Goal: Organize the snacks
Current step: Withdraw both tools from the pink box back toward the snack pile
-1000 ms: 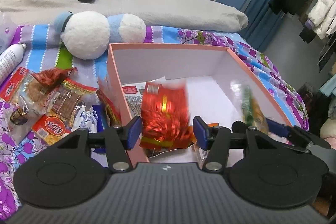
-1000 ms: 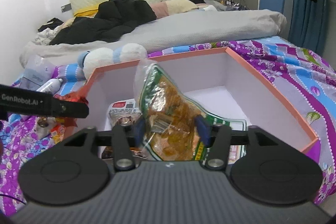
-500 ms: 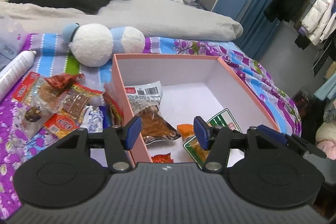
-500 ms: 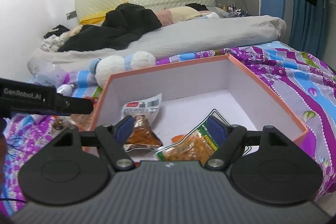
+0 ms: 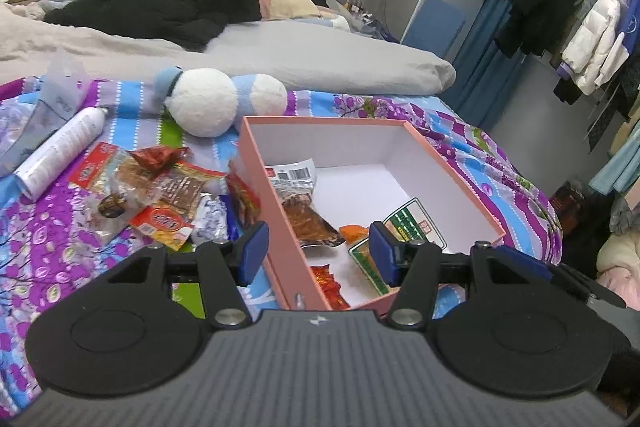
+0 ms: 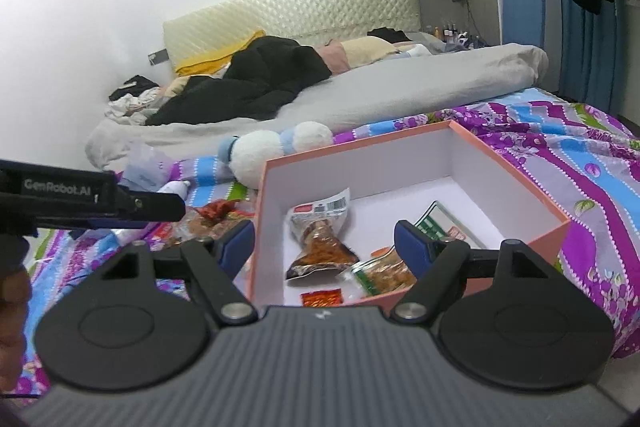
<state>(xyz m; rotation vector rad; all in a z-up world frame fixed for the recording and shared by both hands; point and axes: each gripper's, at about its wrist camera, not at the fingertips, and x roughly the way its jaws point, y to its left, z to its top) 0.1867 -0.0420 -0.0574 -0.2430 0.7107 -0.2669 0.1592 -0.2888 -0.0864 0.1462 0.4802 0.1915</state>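
Note:
A pink box with a white inside stands open on the flowered bedspread. In it lie a brown snack pack, a green-labelled packet and a small red packet. Left of the box is a heap of loose snack packets. My left gripper hovers over the box's near left wall, open, nothing between its fingers. My right gripper hangs open above the box's near side, also holding nothing; below it I see the brown pack and the green-labelled packet.
A white and blue plush toy lies just behind the box. A white spray can rests at the left beside the snack heap. A grey duvet with black clothing covers the far bed. The bed's edge and hanging clothes are at the right.
The red packet has left my left gripper and the green-labelled packet my right; both now lie in the box. Both grippers have drawn back and up, and the right jaws stand wider.

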